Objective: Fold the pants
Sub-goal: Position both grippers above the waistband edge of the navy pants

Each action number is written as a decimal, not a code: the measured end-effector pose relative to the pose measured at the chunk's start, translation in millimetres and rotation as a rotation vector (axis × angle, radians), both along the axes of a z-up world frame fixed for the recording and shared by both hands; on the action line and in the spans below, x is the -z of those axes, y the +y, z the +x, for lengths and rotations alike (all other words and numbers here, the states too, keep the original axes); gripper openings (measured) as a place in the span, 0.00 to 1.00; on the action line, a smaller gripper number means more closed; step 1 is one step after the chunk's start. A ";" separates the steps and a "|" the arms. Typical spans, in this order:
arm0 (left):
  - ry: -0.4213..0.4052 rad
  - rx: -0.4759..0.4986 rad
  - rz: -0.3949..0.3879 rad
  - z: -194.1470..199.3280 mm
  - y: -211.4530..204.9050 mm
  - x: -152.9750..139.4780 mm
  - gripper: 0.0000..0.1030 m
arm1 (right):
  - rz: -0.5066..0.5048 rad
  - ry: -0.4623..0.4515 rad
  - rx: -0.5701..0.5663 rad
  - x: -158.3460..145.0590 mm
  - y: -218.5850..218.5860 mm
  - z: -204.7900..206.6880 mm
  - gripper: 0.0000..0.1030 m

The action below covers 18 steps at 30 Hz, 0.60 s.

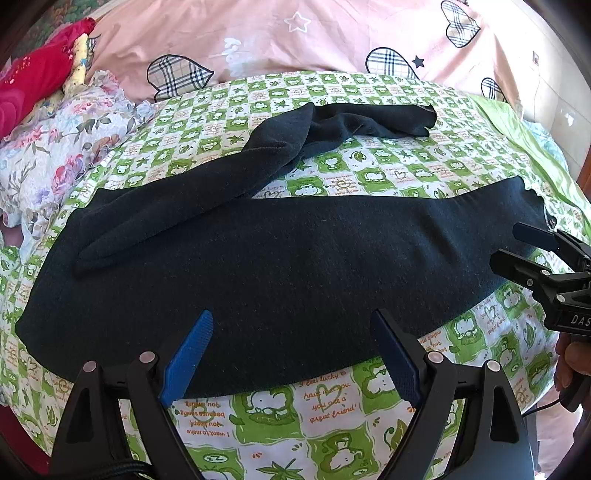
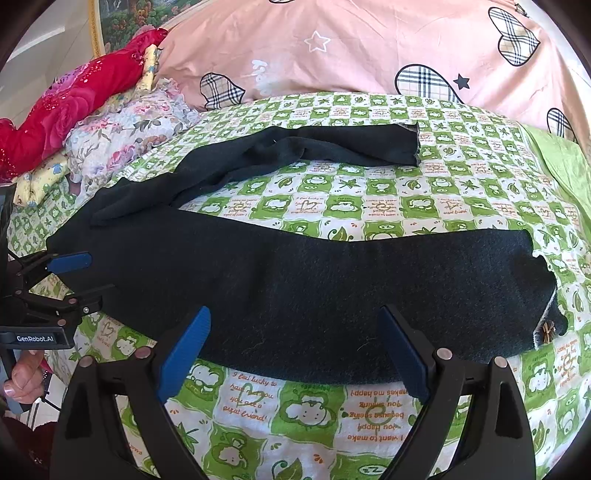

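1. Bed surface: a green-and-white checked cotton sheet with cartoon prints (image 1: 332, 417) covers the working area. A pink quilt with plaid hearts and stars (image 1: 332, 33) lies bunched along its far edge.
2. Task item: the dark navy knitted pants (image 1: 277, 266) lie spread on the checked sheet. The near leg lies flat across the frame; the far leg (image 2: 332, 144) angles away, twisted and creased. The two legs are apart at the right and joined at the left.
3. Side pile: a floral frilled cloth (image 1: 62, 158) and a red embroidered fabric (image 2: 74, 107) sit at the far left, beside the pants.
4. Left gripper (image 1: 291, 354): blue-padded tongs released, spread wide over the near edge of the pants, grasping nothing.
5. Right gripper (image 2: 295, 350): tongs likewise released, wide over the near leg, nothing clamped.
6. Minor detail: a small brown bow-like trim (image 2: 546, 328) sits at the right end of the near leg.
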<state>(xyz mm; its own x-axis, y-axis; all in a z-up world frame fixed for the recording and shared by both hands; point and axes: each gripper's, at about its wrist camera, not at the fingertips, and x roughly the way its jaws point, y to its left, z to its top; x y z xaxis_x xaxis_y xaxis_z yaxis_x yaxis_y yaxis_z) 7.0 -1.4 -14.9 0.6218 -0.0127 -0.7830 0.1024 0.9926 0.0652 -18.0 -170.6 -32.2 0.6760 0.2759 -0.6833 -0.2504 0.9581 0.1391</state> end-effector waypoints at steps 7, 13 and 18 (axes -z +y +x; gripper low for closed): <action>0.002 -0.001 -0.001 0.8 0.1 -0.1 0.85 | 0.003 0.001 0.001 -0.4 0.9 0.0 0.89; 0.004 0.001 -0.004 1.2 0.5 0.0 0.85 | 0.005 0.003 0.000 -0.4 1.2 -0.4 0.89; 0.006 -0.002 -0.013 2.0 2.6 -0.6 0.85 | 0.008 0.003 0.001 -0.5 0.3 -0.2 0.89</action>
